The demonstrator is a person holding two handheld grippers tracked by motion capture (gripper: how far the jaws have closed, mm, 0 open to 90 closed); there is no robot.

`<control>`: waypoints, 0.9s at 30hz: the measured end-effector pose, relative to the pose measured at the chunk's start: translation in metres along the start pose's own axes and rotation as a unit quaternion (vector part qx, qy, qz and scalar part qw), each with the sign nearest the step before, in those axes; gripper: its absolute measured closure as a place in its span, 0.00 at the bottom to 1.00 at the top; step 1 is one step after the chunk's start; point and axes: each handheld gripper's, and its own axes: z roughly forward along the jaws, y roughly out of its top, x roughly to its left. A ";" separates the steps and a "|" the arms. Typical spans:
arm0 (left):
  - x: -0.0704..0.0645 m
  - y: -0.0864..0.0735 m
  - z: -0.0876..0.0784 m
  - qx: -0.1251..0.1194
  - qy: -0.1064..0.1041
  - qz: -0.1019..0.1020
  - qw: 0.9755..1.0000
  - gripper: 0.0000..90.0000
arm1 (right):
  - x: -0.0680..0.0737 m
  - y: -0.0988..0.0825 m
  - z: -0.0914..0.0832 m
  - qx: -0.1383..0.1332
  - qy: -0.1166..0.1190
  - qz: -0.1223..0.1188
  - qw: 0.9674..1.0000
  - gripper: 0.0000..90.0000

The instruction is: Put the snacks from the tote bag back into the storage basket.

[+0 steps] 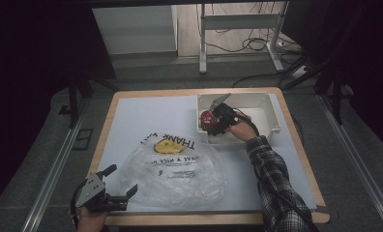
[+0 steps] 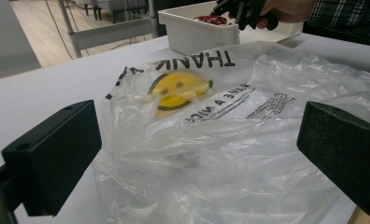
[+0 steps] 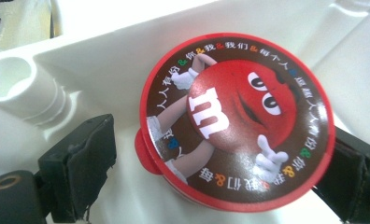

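The right gripper [image 1: 213, 117] straddles a red M&M's tub [image 3: 237, 121] in the white bin's [image 1: 272, 116] left end, jaws spread. The left gripper [image 1: 116, 181], agape, waits at the surface's [image 1: 131, 116] near-left edge beside a "THANK"-printed bag [image 1: 175, 171].

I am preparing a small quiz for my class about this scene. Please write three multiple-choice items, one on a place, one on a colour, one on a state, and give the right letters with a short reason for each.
1. Where is the round candy tub?
A. inside the white bin
B. on the plastic bag
C. on the floor

2. What colour is the smiley face on the plastic bag?
A. green
B. yellow
C. blue

3. How does the left hand-held gripper stand?
A. shut on the bag
B. shut on the tub
C. open, holding nothing

Answers:
1 A: the tub lies in the white bin, between the jaws of the right hand-held gripper.
2 B: the printed face is yellow.
3 C: its jaws stand wide apart at the bag's edge.
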 end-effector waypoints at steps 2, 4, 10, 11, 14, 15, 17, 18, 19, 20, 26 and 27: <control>0.000 0.000 0.000 0.000 0.000 0.000 1.000 0.00 | 0.001 0.000 -0.002 -0.002 -0.003 0.000 1.000 0.09; 0.000 0.000 0.000 0.000 0.000 0.000 1.000 0.00 | 0.001 0.000 -0.003 -0.005 -0.004 0.002 1.000 0.09; 0.000 0.000 0.000 0.002 0.000 0.001 1.000 0.00 | 0.004 0.000 -0.009 -0.013 -0.011 0.006 1.000 0.09; -0.001 0.000 0.000 0.001 0.000 0.001 1.000 0.00 | 0.004 0.000 -0.010 -0.014 -0.014 0.005 1.000 0.09; -0.001 0.000 0.001 0.002 0.000 0.001 1.000 0.00 | 0.006 0.001 -0.016 -0.022 -0.020 0.006 1.000 0.09; -0.001 0.000 0.001 0.002 0.000 0.001 1.000 0.00 | 0.006 0.001 -0.018 -0.023 -0.023 0.007 0.999 0.09; -0.001 0.000 0.001 0.002 0.000 0.001 1.000 0.00 | 0.006 0.001 -0.019 -0.025 -0.023 0.007 0.999 0.09; -0.001 0.000 0.001 0.002 0.001 0.001 1.000 0.00 | 0.008 0.001 -0.021 -0.026 -0.023 0.006 0.999 0.09; -0.001 0.000 0.001 0.002 0.001 0.001 1.000 0.00 | 0.008 0.001 -0.021 -0.026 -0.023 0.006 0.999 0.09; 0.000 0.000 0.001 0.002 0.001 0.001 1.000 0.00 | 0.008 0.001 -0.023 -0.026 -0.026 0.006 0.999 0.09; 0.000 0.000 0.001 0.002 0.001 0.001 1.000 0.00 | 0.011 -0.002 -0.026 -0.029 -0.030 0.010 0.999 0.09; 0.000 0.000 0.001 0.002 0.001 0.001 1.000 0.00 | 0.011 -0.002 -0.027 -0.029 -0.031 0.009 0.999 0.09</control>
